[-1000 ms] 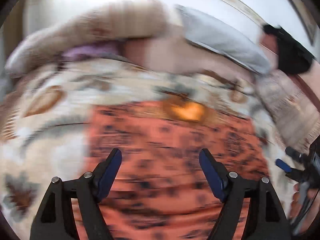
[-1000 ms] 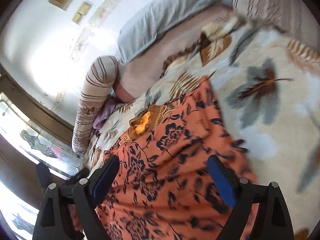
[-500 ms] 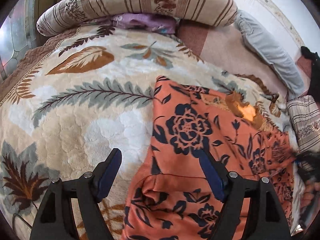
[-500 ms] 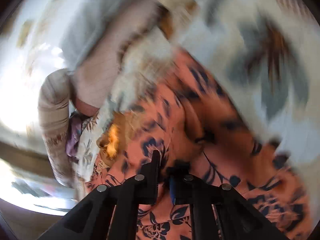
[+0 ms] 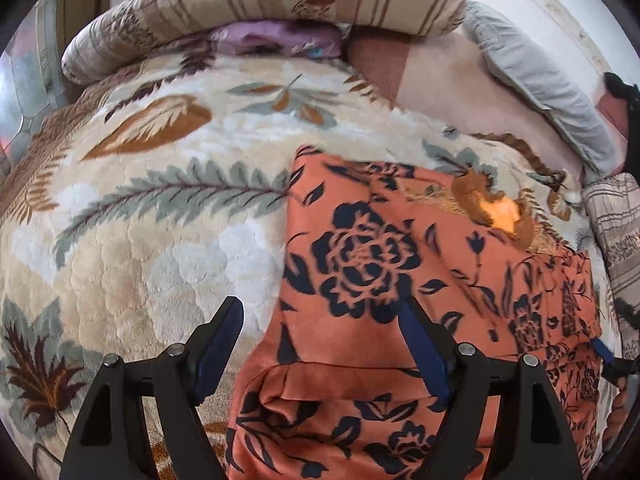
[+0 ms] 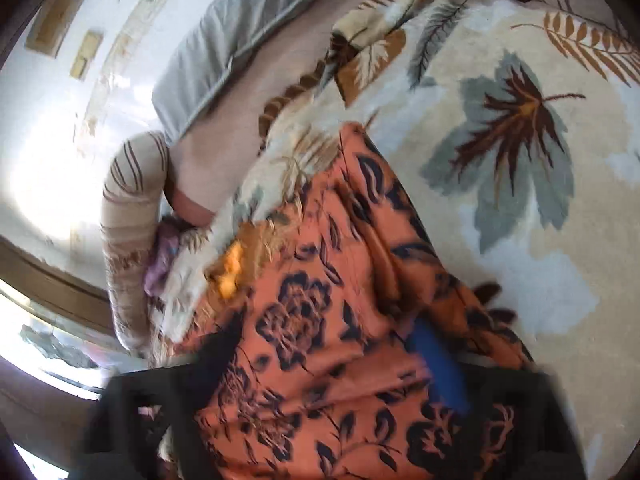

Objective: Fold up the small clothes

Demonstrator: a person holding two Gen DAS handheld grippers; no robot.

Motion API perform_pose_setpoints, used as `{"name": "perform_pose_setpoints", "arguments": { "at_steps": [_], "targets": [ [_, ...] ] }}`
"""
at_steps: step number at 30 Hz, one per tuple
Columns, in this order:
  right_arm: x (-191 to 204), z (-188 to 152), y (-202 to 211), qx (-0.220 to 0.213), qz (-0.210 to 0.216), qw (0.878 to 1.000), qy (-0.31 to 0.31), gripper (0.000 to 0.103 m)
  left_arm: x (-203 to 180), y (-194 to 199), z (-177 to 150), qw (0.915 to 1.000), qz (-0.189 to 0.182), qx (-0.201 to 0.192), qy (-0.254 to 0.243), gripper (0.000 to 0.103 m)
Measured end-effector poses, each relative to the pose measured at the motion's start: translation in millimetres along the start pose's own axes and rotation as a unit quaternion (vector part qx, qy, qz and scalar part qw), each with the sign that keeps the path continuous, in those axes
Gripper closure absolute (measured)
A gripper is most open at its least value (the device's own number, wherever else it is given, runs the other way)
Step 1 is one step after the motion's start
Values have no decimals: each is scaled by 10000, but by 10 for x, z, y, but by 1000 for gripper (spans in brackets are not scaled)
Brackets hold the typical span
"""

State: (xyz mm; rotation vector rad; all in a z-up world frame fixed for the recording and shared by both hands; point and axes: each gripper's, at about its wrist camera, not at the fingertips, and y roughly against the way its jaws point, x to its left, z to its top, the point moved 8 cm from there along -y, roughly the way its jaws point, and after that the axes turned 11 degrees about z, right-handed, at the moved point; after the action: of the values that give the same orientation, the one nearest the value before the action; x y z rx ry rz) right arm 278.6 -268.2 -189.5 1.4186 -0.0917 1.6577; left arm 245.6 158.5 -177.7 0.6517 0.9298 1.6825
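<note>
An orange garment with dark navy flowers lies on a leaf-patterned blanket, with a fold near its front edge. My left gripper is open just above the garment's left edge; its right finger is over the cloth, its left finger over the blanket. In the right wrist view the same garment fills the lower middle. My right gripper is open and blurred, low over the cloth, with one blue pad showing. It holds nothing.
A striped rolled bolster and a purple cloth lie at the far end of the bed. A grey pillow lies at the right by the wall. An orange-yellow patch sits on the blanket past the garment.
My right gripper was shut half a second ago and is now open over the garment. My left gripper has moved slightly closer to the garment's left edge, still open.
</note>
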Motion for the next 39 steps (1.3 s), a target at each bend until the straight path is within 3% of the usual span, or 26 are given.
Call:
{"name": "perform_pose_setpoints", "arguments": {
  "at_steps": [3,4,5,6,7,12,13,15,16,19,22,24,25,26,28,29,31,33,39],
  "targets": [
    [-6,13,-141,234,-232,9995,-33,13,24,-92,-55,9999,53,151,49,23],
    [-42,1,-196,365,-303,9988,-81,21,25,-109,-72,9998,85,164,45,23],
    [-60,12,-224,423,-314,9986,-73,60,20,-117,-83,9998,98,176,38,23],
    [-70,-10,-286,569,-382,9976,-26,88,16,-118,-92,9998,112,188,20,23],
    [-78,-6,-291,608,-414,9973,-22,97,14,-102,-94,9998,131,179,2,23],
    [154,28,86,135,-803,9926,899,97,7,210,48,9989,178,-438,-26,23],
    [86,20,55,195,-1047,9892,1008,92,-23,183,44,9986,267,-435,-142,23],
    [-173,-96,-163,759,-1520,9804,993,86,-79,-85,-89,9976,531,143,-427,23],
    [-202,-109,-184,819,-1373,9828,919,86,-75,-203,-167,9967,553,410,-428,21],
    [-85,58,68,360,-1138,9886,917,67,-60,-177,-160,9972,560,186,-467,19],
    [153,309,293,-216,-961,9892,1082,63,-52,-188,-163,9973,537,144,-486,18],
    [422,379,156,4,-302,9932,1124,45,-60,-193,-164,9972,550,116,-492,18],
    [509,374,33,226,-3,9933,1131,27,-71,-190,-178,9972,560,95,-493,17],
    [547,374,-183,509,151,9922,1128,24,-76,-190,-170,9972,563,85,-487,17],
    [392,411,-539,872,-133,9897,1131,24,-69,-192,-193,9973,557,89,-471,16],
    [161,522,-696,852,-539,9891,1072,27,-66,-190,-187,9973,546,110,-470,16],
    [-15,659,-658,505,-228,9972,504,28,-53,-177,-170,9975,474,217,-486,16],
    [93,676,-498,273,-66,9989,382,26,20,-93,-152,9982,389,224,-391,16],
    [514,177,264,391,-101,9915,1238,26,402,488,-358,9993,323,-37,-193,16]
  ]
}}
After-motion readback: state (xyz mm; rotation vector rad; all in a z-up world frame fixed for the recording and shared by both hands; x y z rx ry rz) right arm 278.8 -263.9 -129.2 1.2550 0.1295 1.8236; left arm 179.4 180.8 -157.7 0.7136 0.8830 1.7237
